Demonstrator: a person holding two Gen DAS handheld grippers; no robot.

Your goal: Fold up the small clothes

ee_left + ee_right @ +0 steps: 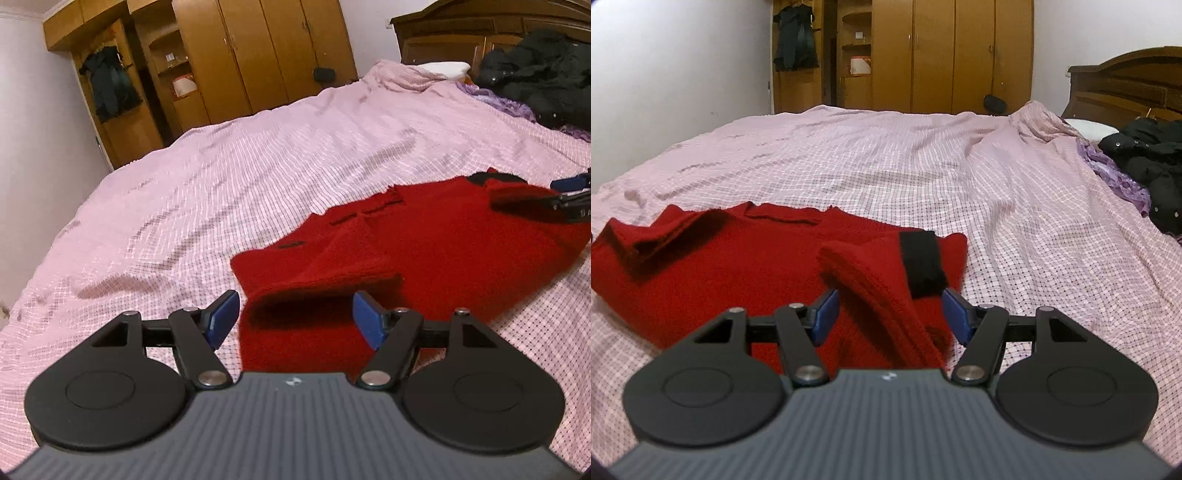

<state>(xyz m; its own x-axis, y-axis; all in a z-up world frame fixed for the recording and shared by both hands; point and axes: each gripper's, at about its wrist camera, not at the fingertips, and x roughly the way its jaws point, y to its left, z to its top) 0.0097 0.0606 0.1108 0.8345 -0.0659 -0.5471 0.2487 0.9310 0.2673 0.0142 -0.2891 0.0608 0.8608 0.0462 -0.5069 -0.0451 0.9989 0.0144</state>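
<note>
Nearest the lens in the left wrist view, the left gripper (294, 318) is seen low in the frame with its blue pads spread wide; a folded sleeve end of the red sweater (424, 243) lies between them, untouched by either pad. In the right wrist view, the right gripper (890, 314) is likewise parted, and the other sleeve, tipped by a black cuff (921, 264), rests between its pads without being pinched. The sweater is spread on the pink checked bedspread (960, 173), across the lower left of that view. Both sleeves appear to have been laid inward, so the sleeve-folding step is judged finished. Next, the hem would probably need to be gripped at both corners and carried toward the collar.
</note>
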